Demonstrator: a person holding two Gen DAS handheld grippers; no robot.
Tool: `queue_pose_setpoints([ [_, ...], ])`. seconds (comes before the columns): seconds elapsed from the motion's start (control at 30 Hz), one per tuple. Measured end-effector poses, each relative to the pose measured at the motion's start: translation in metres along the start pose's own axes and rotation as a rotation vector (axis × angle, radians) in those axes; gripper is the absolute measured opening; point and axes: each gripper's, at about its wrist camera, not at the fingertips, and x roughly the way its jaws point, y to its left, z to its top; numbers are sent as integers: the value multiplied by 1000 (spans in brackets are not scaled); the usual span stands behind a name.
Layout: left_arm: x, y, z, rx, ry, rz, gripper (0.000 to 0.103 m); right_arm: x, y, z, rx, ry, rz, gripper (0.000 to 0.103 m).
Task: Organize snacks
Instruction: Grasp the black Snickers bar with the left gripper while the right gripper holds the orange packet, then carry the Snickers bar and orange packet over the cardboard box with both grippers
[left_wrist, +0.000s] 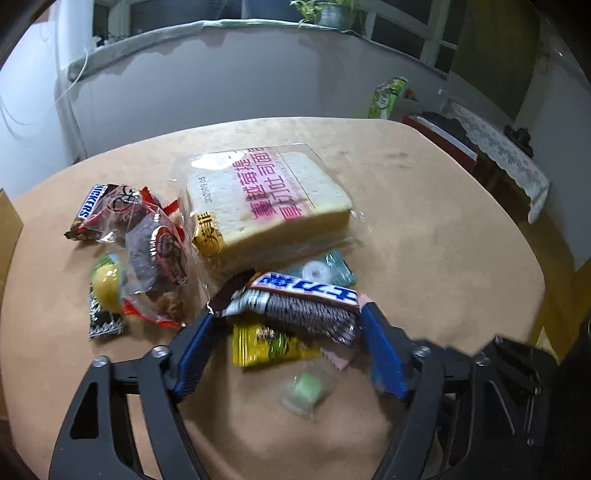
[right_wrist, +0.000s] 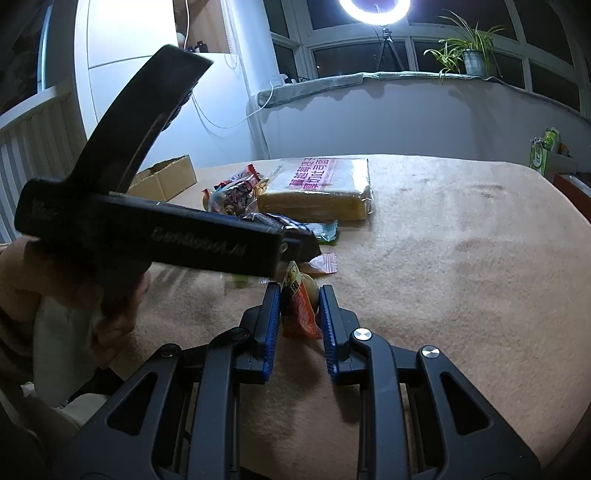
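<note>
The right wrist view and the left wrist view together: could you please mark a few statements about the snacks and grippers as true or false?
1. The right gripper is closed on an orange snack packet. True.
2. The wrapped toast bread sits inside the cardboard box. False: it lies on the table, apart from the box.
3. The left gripper is clamped shut on nothing. False: its jaws stand wide apart around a chocolate bar wrapper; whether the pads press on it cannot be told.
4. A Snickers bar lies left of the bread in the left wrist view. True.
5. A potted plant stands on the window ledge. True.
</note>
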Motion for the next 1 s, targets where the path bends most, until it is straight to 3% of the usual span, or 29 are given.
queue_pose_setpoints([
  [0.13, 2, -4, 4, 24, -21, -25, 78, 0, -1, -1, 4, -3, 1, 22],
  [0.27, 6, -2, 6, 36, -29, -65, 55, 0, -1, -1, 9, -4, 4, 22],
  [0.37, 5, 2, 7, 25, -39, -97, 51, 0, -2, -2, 19, -7, 8, 22],
  [0.6, -11, 9, 3, 15, -107, -138, 50, -6, -5, -2, 40, -26, 2, 22],
  [1.0, -64, 25, -3, 2, -237, -115, 50, -22, -18, 15, 103, -86, -66, 22],
])
